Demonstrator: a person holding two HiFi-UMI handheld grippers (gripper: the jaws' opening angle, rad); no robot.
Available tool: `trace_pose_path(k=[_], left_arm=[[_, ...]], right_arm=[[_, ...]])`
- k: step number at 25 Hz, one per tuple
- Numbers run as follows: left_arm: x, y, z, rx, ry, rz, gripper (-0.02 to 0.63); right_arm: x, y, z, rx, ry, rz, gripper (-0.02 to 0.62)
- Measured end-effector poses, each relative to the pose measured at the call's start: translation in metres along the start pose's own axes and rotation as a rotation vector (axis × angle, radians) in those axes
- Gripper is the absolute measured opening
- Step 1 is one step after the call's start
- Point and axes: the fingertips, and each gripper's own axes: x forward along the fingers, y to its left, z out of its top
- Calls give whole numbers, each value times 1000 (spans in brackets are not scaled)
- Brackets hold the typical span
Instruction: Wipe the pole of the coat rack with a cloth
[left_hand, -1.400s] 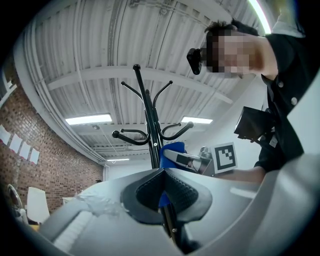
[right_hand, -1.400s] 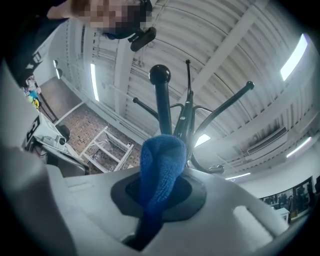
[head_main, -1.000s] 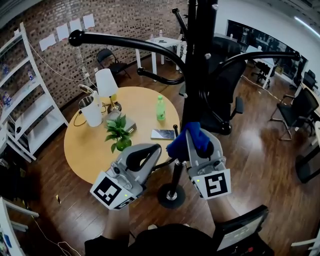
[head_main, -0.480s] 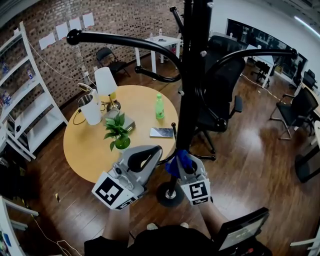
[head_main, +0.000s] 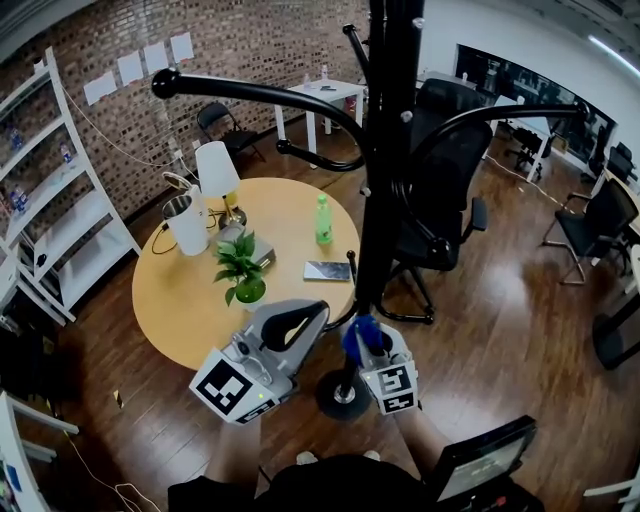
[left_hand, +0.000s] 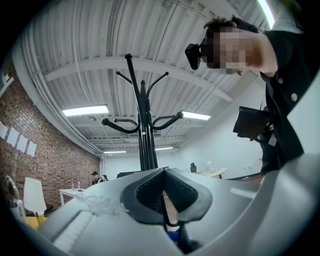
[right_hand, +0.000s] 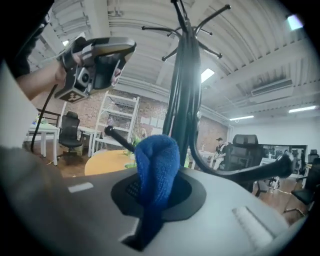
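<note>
Looking steeply down, a tall black coat rack pole is rising vertically through the centre of the frame. Its round base is sitting on the wooden floor at lower centre. The right gripper, at lower centre, is clamping a blue cloth and appears to be holding it against the pole's lowest stretch, just above the base. The pole is standing upright directly ahead of the cloth, so wiping probably means travelling along its length. The right forearm is reaching forward and down. The left gripper, just left of the pole, is hovering with jaws together on nothing. A round bench is sitting at left.
</note>
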Motion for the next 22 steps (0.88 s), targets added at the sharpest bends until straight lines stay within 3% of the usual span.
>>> trace_pose_path(k=[3, 12, 22], left_arm=[[-2, 5, 1, 3, -5, 8, -6], [1, 7, 10, 28, -25, -12, -6], [-1, 20, 29, 69, -62, 1, -6]], right_arm=[[-10, -15, 35, -7, -89, -57, 23], [-30, -29, 179, -104, -400, -92, 23], [-53, -49, 309, -188, -640, -121, 23]])
